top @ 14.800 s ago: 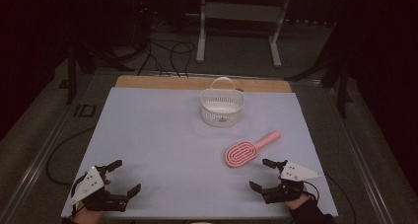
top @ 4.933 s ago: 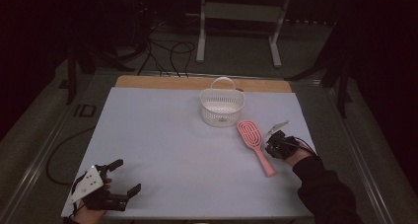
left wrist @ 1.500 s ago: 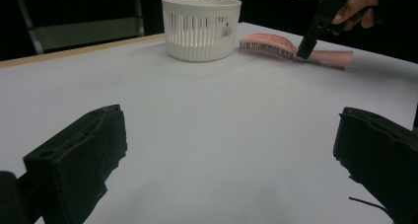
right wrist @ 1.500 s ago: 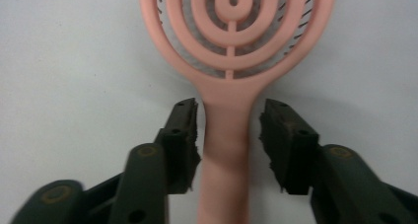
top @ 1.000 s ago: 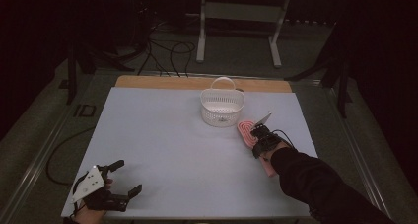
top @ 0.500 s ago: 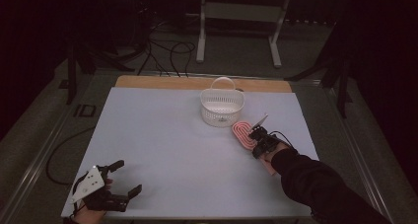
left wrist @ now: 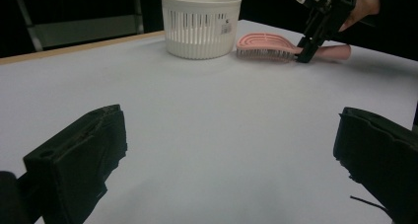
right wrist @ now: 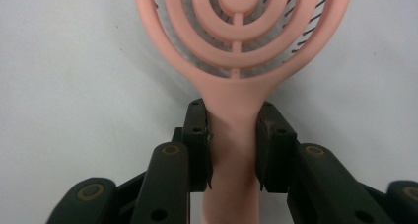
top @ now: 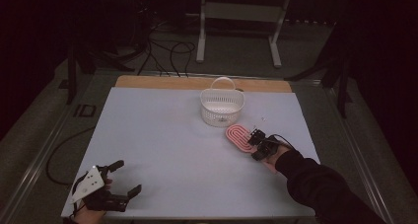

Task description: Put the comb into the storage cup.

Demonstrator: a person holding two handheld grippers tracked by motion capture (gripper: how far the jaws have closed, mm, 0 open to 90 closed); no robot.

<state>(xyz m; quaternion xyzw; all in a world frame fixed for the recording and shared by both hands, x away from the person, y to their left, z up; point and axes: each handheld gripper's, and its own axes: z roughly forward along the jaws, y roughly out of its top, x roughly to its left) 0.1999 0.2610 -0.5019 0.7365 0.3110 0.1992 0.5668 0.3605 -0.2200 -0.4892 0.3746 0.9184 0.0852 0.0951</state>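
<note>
A pink hairbrush (top: 238, 136) sits low over the white table, bristles down, its head just in front of the white basket (top: 222, 105). My right gripper (top: 256, 141) is shut on the brush where the handle meets the head. In the right gripper view both pads (right wrist: 198, 135) press the sides of the handle (right wrist: 231, 150). The left gripper view shows the brush (left wrist: 266, 42) beside the basket (left wrist: 201, 24), with the right gripper (left wrist: 305, 51) on its handle. My left gripper (top: 123, 177) rests at the near left corner, open with nothing between its jaws (left wrist: 231, 150).
The white table top (top: 162, 135) has a wooden strip along its far edge (top: 162, 82). Cables and a metal stand lie on the dark floor beyond it. My right forearm in a dark sleeve (top: 320, 184) crosses the near right corner.
Earlier the brush lay free and the right gripper rested near the right edge; it has since taken the handle. Over the last second brush and gripper drifted slightly left and nearer. The left gripper stayed put.
</note>
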